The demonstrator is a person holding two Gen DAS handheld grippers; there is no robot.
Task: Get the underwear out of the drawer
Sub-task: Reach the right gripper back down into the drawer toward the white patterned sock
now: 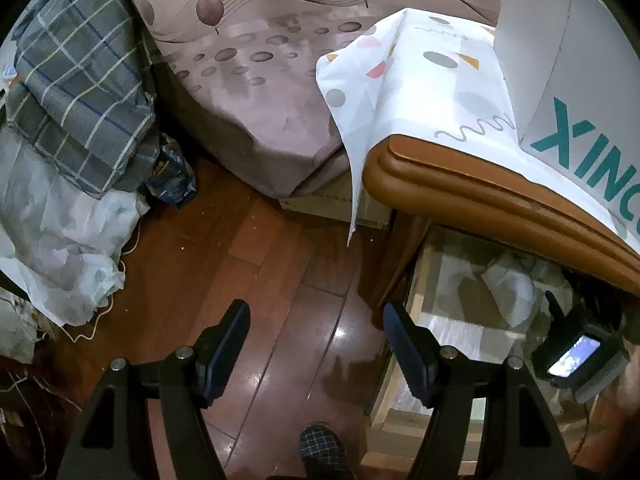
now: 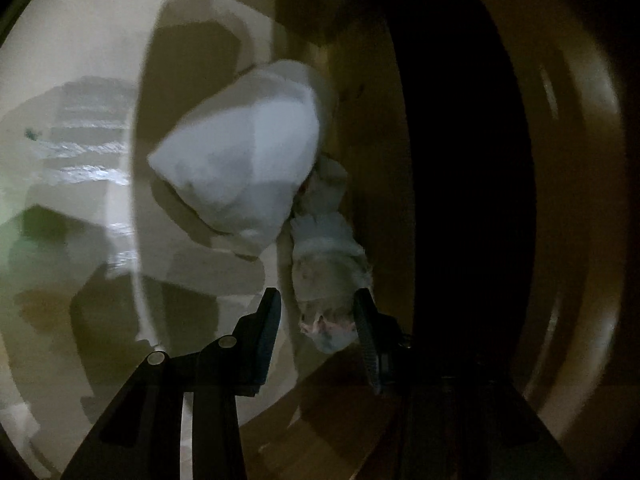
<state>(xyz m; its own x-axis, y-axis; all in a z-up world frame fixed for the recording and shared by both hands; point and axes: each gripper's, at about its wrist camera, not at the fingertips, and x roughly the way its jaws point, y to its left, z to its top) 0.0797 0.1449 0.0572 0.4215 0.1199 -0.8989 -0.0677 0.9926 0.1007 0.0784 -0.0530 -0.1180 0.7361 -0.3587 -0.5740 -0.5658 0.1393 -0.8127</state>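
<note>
The drawer (image 1: 452, 320) stands pulled out under the brown wooden tabletop (image 1: 460, 172); its pale bottom (image 2: 80, 208) fills the right wrist view. A folded white garment (image 2: 244, 160) lies in it, and a smaller pale underwear piece (image 2: 328, 276) lies beside it against the wooden drawer wall (image 2: 376, 160). My right gripper (image 2: 318, 312) is open inside the drawer, jaws on either side of the underwear's near end, not closed on it. It also shows in the left wrist view (image 1: 576, 344). My left gripper (image 1: 316, 320) is open and empty above the wood floor (image 1: 272, 280).
A bed with a brown patterned sheet (image 1: 260, 80) is ahead. Plaid bedding (image 1: 80, 80) and plastic bags (image 1: 60, 248) pile at left. A white patterned cloth (image 1: 420, 88) and a white box (image 1: 568, 60) sit on the tabletop. A slippered foot (image 1: 320, 452) is below.
</note>
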